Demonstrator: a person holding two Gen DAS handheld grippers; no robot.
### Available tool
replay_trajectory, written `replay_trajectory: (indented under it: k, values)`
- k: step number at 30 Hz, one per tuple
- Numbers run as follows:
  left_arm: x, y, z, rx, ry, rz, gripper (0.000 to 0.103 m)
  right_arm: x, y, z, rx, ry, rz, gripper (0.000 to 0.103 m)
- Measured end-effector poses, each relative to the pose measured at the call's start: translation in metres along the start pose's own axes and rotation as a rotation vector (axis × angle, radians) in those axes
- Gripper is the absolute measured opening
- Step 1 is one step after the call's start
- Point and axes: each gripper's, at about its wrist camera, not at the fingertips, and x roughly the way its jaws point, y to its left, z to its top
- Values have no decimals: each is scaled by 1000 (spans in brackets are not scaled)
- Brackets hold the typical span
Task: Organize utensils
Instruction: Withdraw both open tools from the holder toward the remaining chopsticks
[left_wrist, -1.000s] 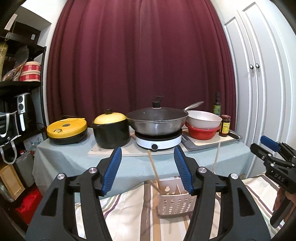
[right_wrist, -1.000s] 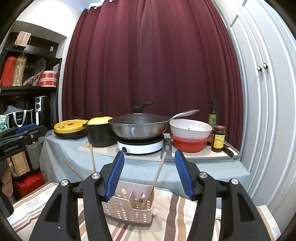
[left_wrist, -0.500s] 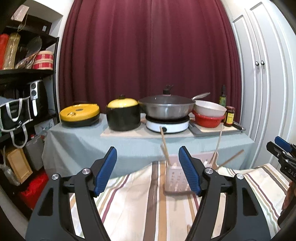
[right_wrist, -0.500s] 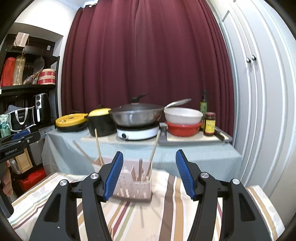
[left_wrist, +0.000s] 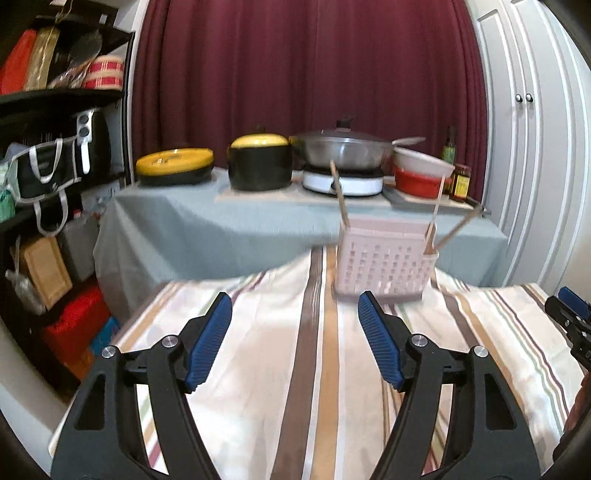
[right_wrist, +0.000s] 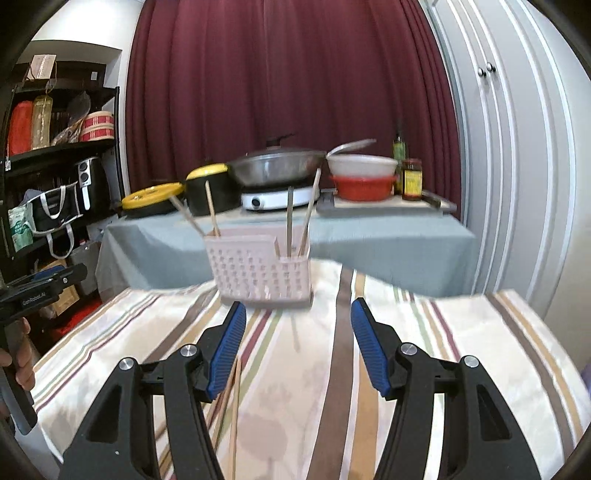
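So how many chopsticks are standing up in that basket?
4. Two lean in the utensil basket's left compartment, two in its right. More chopsticks lie on the striped cloth; others may be hidden.

Striped cloth (right_wrist: 424, 354) under caddy (right_wrist: 258, 277), seemingly loose chopsticks (right_wrist: 234, 406).

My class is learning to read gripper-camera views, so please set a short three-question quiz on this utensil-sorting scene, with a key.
1. True or false: the right gripper is shut on a chopstick.
2. Multiple choice: the pink utensil caddy stands on (a) the grey-draped counter, (b) the striped cloth, (c) the black shelf.
3. Fill the gap: loose chopsticks lie on the cloth beneath the right gripper's ____ finger.

Key
1. False. Both it and the left gripper are open and hold nothing.
2. b.
3. Left, as the right wrist view shows.
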Motion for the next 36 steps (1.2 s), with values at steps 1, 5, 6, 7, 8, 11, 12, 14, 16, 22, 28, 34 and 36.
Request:
replay_trajectory:
  k: [1,5,6,7,8,11,12,14,16,22,28,34,36]
  values:
    - [-1,1,-9,-1,13,2,69,-1,0,-6,1,10,0,58]
    - [-5,1,-36,-6,64,-3,69,-8,3,-32,10,49,11,58]
    - [-6,1,-45,-4,81,-4,69,-10,5,-39,5,59,11,58]
    - [-7,0,-50,-4,91,-4,69,-12,7,-45,5,68,16,58]
    - [-9,-2,-58,0,104,-6,69,-13,8,-49,4,75,23,58]
    - [-15,-5,-77,9,131,-19,69,-19,13,-66,-12,95,36,56]
    - [-16,-6,-84,15,140,-22,69,-21,15,-73,-13,105,44,54]
    - [-20,-8,-96,21,158,-26,69,-22,18,-84,-17,126,59,49]
    - [-21,-11,-105,23,176,-33,69,-22,22,-96,-24,152,76,46]
    - [-25,-18,-134,26,219,-50,68,-18,35,-124,-48,210,126,38]
    - [-28,-29,-152,37,244,-74,68,-9,40,-139,-67,256,150,16]
    - [-29,-43,-165,55,262,-103,58,-15,37,-141,-75,240,132,7]
    - [-29,-49,-168,68,268,-111,55,-16,35,-142,-72,237,129,7]
